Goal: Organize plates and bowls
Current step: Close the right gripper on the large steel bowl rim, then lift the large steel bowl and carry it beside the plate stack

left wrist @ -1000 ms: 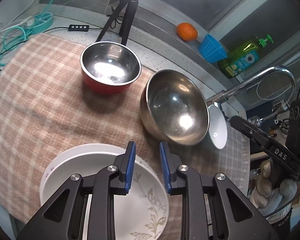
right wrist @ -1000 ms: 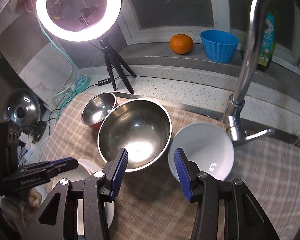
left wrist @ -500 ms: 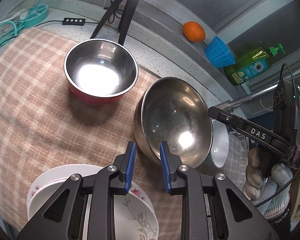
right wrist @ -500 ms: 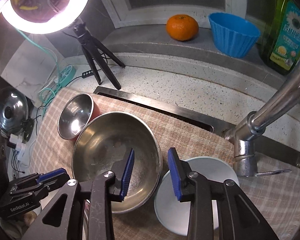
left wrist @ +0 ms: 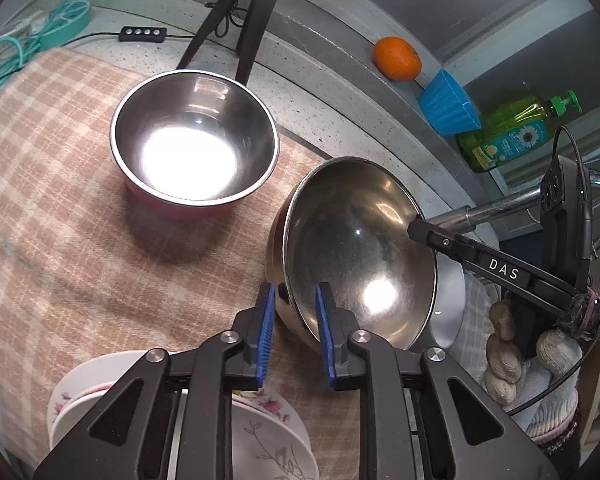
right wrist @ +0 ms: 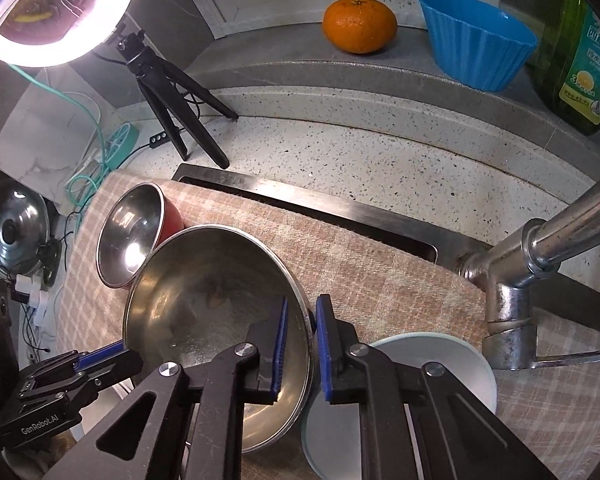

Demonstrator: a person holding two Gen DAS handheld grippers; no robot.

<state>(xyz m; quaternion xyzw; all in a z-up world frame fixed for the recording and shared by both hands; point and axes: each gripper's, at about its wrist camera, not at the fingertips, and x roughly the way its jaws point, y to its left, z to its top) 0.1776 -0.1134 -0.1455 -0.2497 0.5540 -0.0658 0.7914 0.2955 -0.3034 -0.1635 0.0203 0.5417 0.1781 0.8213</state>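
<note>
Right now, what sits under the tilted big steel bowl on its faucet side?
The large steel bowl leans over a white bowl, covering that bowl's left rim. Checked cloth lies beneath both. Whether the two rims touch is hidden behind the right gripper.

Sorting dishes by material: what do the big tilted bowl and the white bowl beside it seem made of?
Big bowl: apparently stainless steel, brushed and dull, with mirror-like glints and a thin rolled rim. White bowl: probably glazed ceramic, smooth and glossy, though melamine can't be excluded.
</note>
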